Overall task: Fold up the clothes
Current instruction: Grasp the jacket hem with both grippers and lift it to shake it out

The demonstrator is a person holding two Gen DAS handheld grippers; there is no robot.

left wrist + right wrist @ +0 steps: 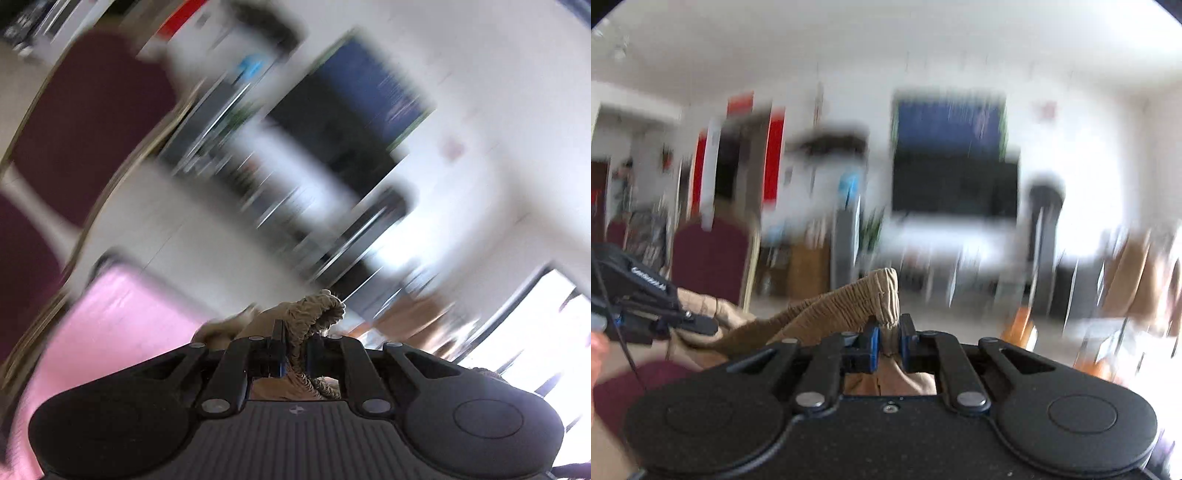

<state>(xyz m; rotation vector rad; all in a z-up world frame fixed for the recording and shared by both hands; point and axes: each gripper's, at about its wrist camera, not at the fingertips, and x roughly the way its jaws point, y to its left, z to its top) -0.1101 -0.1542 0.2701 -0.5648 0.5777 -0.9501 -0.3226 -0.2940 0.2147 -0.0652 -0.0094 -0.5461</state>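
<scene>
Between both claws' closed fingers, tan garment (849, 295), gathered waistband uppermost.

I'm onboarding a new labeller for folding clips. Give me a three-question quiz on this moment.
1. True or false: the right claw is open and holds nothing.
2. What colour is the garment held between the claws?
3. The left claw is: A) shut on a ribbed edge of the garment, B) resting on the pink surface, C) gripping a maroon chair.

Key: 1 false; 2 tan; 3 A.
</scene>
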